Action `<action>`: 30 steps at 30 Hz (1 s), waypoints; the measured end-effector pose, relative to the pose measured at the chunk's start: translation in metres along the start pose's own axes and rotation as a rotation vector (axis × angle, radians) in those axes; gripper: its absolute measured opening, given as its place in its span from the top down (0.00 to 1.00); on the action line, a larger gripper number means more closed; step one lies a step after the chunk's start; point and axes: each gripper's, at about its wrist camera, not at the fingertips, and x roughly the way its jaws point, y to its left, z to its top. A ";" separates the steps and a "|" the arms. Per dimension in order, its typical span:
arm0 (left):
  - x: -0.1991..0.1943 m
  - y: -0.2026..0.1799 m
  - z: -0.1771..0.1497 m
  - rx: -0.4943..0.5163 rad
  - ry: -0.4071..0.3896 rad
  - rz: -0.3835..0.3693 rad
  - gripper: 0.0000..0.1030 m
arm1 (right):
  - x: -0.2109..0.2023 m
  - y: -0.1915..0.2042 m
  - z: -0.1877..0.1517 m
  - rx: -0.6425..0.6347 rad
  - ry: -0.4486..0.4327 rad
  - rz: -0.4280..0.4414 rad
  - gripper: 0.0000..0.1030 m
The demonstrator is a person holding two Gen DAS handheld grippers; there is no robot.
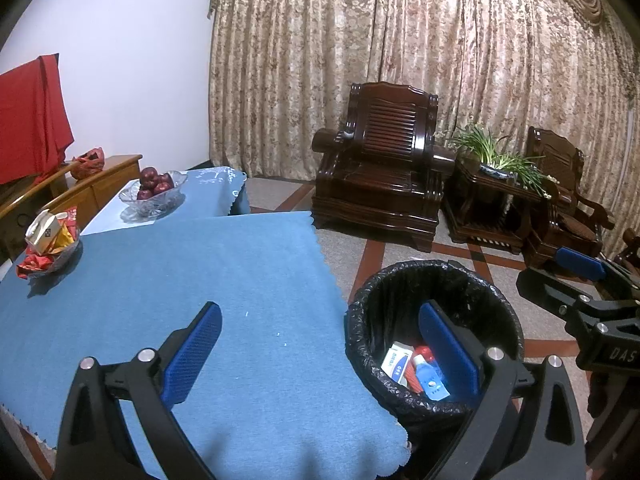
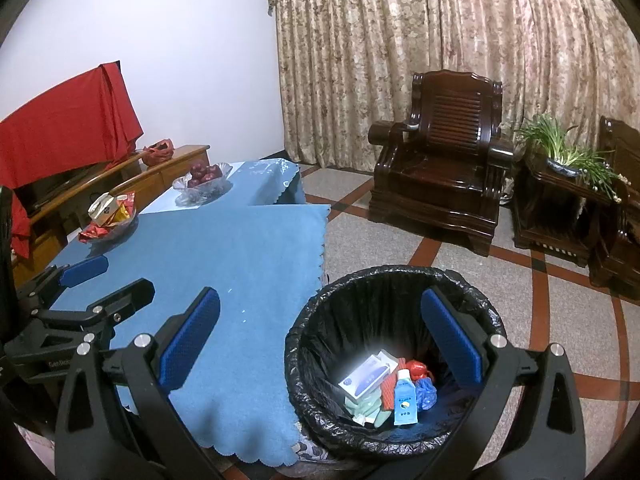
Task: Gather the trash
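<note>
Fingers: left gripper (image 1: 320, 344) spread wide, blue pads empty, one finger over the table and one over the bin. Right gripper (image 2: 320, 340) likewise spread and empty, in the same straddling pose; each gripper shows at the edge of the other's view.

Bin (image 2: 316, 308): round, lined with a black bag, standing on the floor just beside the table edge. Contents: white and blue box (image 2: 370, 376), small blue tube (image 2: 405, 398), red wrapper (image 2: 418, 368), crumpled blue scrap (image 2: 426, 392), pale green packet (image 2: 366, 404).

Table (image 1: 180, 272): blue cloth, near part bare.

Glass dish of wrappers (image 1: 50, 246): far left corner of the table, well apart from both grippers; whether these count as trash cannot be told.

Handling, judged: wrappers and cartons light, soft, crushable, a little slippery; best pinched across a flat fold or a carton edge. Dish fragile; leave it standing.

Fruit bowl (image 1: 154, 194): glass, red fruit, on the farther cloth.

Beyond: patterned curtain (image 1: 400, 60), dark wooden armchair (image 1: 380, 168).
</note>
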 end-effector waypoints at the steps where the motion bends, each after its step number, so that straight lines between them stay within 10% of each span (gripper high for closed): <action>1: 0.000 0.000 0.000 0.000 0.000 0.000 0.06 | 0.000 0.000 0.000 0.000 0.000 -0.001 0.05; 30: 0.000 0.002 0.001 -0.001 0.003 0.000 0.06 | 0.000 0.001 0.000 -0.001 0.000 -0.001 0.05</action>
